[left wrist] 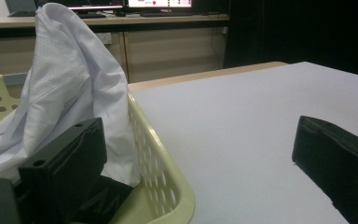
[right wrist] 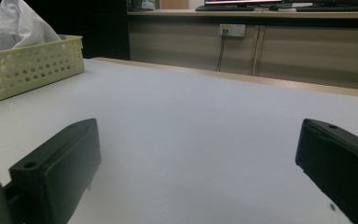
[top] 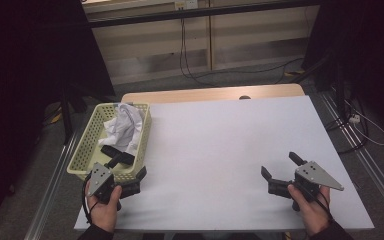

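A pale yellow-green perforated basket (top: pixel 85 147) stands at the table's left side. Crumpled white cloth (top: pixel 125 125) fills its far half and rises above the rim (left wrist: pixel 70 93). A small black object (top: pixel 111 149) lies in the basket near the cloth (left wrist: pixel 103 201). My left gripper (top: pixel 136 166) is open at the basket's near right corner. One jaw is inside the basket and the other is over the table, with the basket wall (left wrist: pixel 163 186) between them. My right gripper (top: pixel 279 165) is open low over the table at the near right, with nothing between its jaws (right wrist: pixel 199 130).
A white sheet (top: pixel 220 140) covers the table, with a wooden edge (top: pixel 210 94) showing at the far side. Black cables (top: pixel 185 55) run over the floor beyond it. Dark stands and drapes flank both sides. The basket (right wrist: pixel 28 65) sits far left in the right gripper view.
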